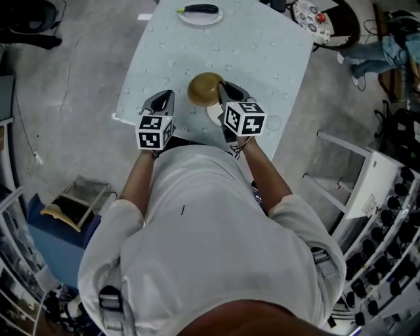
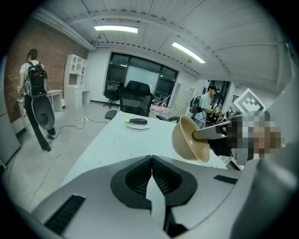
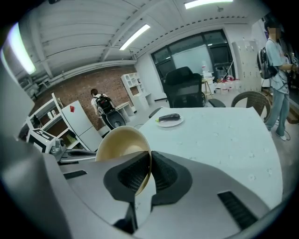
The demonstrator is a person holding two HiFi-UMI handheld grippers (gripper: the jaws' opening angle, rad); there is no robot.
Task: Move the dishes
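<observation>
Jaws of the right gripper [image 3: 149,158] closed almost together, pinching the thin rim of a tan bowl [image 3: 120,143] between the pads. Jaws of the left gripper [image 2: 152,164] pressed shut, tip against tip, with nothing between them.

Seen from the head view:
- Bowl [image 1: 204,88] over the near strip of the table [image 1: 262,56], at about 6 o'clock on the tabletop.
- Right gripper [image 1: 220,89] gripping it from the 3 o'clock side.
- Left gripper [image 1: 164,98] just beside it at 9 o'clock, apart from it.

Seen from the left gripper view:
- Bowl [image 2: 188,140] tipped on its side and held clear of the cloth.
- Mouth turned toward the left gripper, inside bare.

At 12 o'clock, close to the far edge:
- A white plate [image 1: 217,17] carrying one dark eggplant [image 1: 200,9], lying lengthwise across it.
- Same plate [image 3: 164,124] and eggplant [image 3: 169,117] straight ahead in the right gripper view.

Open pale cloth across the whole middle of the table, from bowl to plate.

Around the table:
- Plain floor along the 9 o'clock edge.
- A black office chair [image 2: 135,99] just past the far edge.
- A wicker chair [image 3: 247,99] near the 1 o'clock corner.
- A white rack [image 1: 384,197] crowding the 4 o'clock side, near the person's right elbow.
</observation>
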